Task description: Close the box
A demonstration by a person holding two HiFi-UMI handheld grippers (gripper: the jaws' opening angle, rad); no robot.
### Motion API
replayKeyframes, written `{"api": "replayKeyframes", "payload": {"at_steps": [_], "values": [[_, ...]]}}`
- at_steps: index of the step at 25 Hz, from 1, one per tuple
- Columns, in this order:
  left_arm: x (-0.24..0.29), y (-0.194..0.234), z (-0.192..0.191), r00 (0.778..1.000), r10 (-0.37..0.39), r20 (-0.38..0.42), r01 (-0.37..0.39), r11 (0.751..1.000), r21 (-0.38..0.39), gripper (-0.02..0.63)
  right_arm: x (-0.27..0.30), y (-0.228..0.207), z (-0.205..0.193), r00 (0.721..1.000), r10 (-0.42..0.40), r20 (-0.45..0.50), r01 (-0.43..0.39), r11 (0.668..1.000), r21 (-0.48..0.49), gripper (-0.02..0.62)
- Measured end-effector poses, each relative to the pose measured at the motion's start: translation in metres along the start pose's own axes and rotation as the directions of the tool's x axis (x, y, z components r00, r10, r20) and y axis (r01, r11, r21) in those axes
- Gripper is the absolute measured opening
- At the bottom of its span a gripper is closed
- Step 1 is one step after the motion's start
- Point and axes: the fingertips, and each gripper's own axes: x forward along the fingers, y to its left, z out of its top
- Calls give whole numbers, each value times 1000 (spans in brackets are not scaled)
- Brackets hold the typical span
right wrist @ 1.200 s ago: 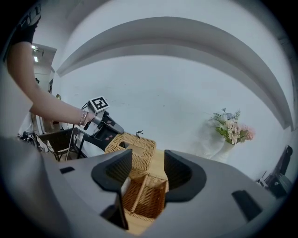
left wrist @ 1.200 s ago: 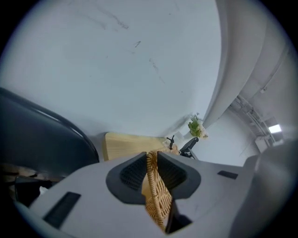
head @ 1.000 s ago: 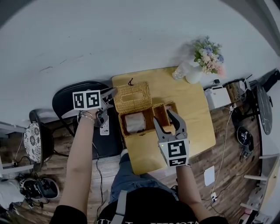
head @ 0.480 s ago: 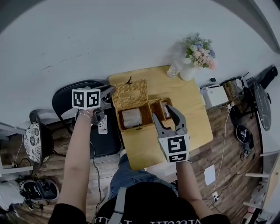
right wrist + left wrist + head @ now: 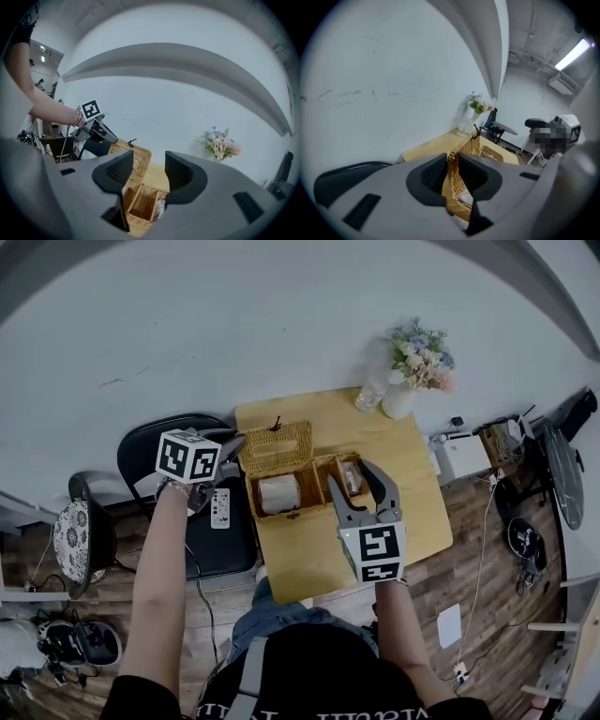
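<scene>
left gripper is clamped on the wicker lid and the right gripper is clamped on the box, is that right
Not the right one. The left gripper is clamped on the wicker lid, but the right gripper is open near the box, gripping nothing, as the right gripper view shows.

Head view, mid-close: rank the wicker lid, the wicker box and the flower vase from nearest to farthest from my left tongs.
1. The wicker lid: clamped in the left tongs, standing up at the box's back edge.
2. The wicker box: open, just beyond the lid, at mid-table.
3. The flower vase: at the table's far right corner, well past the box.
</scene>
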Motion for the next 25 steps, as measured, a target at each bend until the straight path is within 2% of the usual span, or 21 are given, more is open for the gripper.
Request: {"api": "replayKeyframes", "payload": {"at_steps": [3,7,10,16,20,25], "values": [[-3,-9,-3,998,39,-53,-32,992,122,77,-2,-3,3,1000,2,10,-2,1000,4,219],[-7,-22,-9,989,96,-117,-56,951,303,77,-9,-2,8,999,5,34,-5,1000,-5,219],[-12,-31,-14,982,100,-160,-34,927,372,72,-14,-5,10,999,1,45,-2,1000,1,219],[-18,-56,-29,963,28,-267,90,903,421,71,-23,-11,13,998,-6,61,6,1000,9,218],[-21,-68,-41,949,-2,-316,147,888,436,72,-28,-12,15,998,-5,68,5,1000,1,216],[-23,-78,-51,939,-44,-340,189,894,406,89,-34,-17,16,998,-16,62,15,1000,11,215]]}}
